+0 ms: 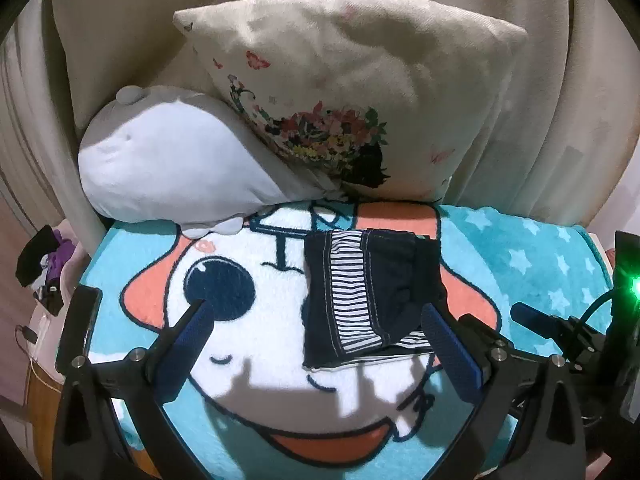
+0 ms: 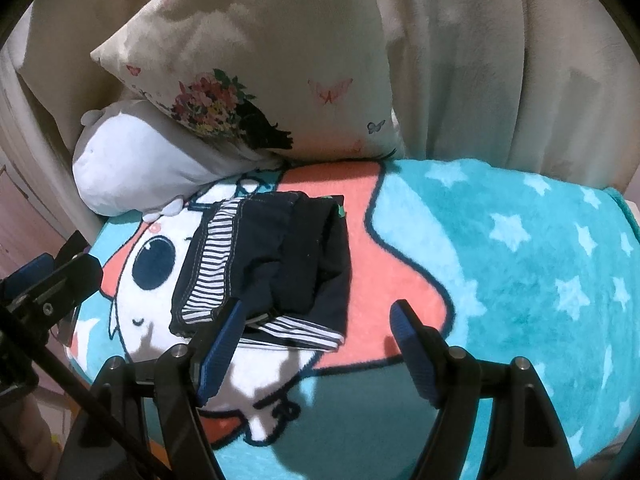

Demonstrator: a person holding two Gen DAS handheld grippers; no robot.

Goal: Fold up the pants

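The navy pants with a striped white-and-navy lining lie folded in a compact bundle on the cartoon blanket. They also show in the right wrist view. My left gripper is open and empty, raised just in front of the bundle's near edge. My right gripper is open and empty, near the bundle's front right corner; its left finger overlaps the pants' edge in the view. The right gripper's fingers also appear at the right edge of the left wrist view.
A floral cream pillow and a white-grey plush lean at the back of the blanket. Cream curtains hang behind. The blanket's teal starred part stretches to the right. Clutter sits off the left edge.
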